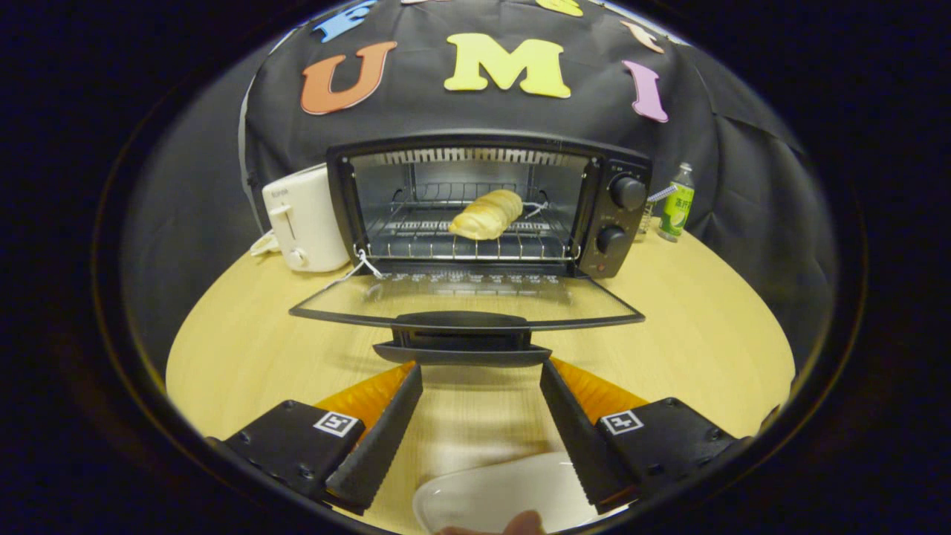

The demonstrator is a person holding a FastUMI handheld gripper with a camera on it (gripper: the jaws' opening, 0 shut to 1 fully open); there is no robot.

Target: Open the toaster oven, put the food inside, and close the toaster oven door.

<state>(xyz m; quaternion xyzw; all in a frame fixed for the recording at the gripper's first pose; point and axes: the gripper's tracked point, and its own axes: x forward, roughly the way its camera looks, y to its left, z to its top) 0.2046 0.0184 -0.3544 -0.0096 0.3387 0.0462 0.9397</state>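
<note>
- The gripper (481, 371) is wide open and holds nothing; its two fingers stand well apart with bare table (245, 349) between them.
- The oven (490, 204) stands straight ahead of the fingers, at the back of the table, with its cavity facing the gripper.
- The door (468, 297) is fully down, lying nearly flat and reaching from the oven's lower edge toward the gripper.
- The handle (461, 321) runs along the door's free edge. Its long axis lies crosswise, at a right angle to the line of the fingers.
- The handle sits just ahead of the fingertips and is centred on the gap between them. It appears slightly above the tips; contact cannot be confirmed.
- The bread (487, 214) lies on the rack (416, 238) inside the cavity, near its middle and angled toward the rear right.
- Judgement: the food is placed, so closing the door remains.
- Judgement: the closing move turns on the handle's position. The fingers are best brought under or against the crosswise bar, then swung up and forward about the hinge at the oven's base.
- A plate (498, 494) lies on the table below the fingers; a fingertip of the person (524, 522) shows at its near edge.
- A toaster (304, 219) stands left of the oven and a bottle (677, 204) right of it. Both are well apart from the door's path.
</note>
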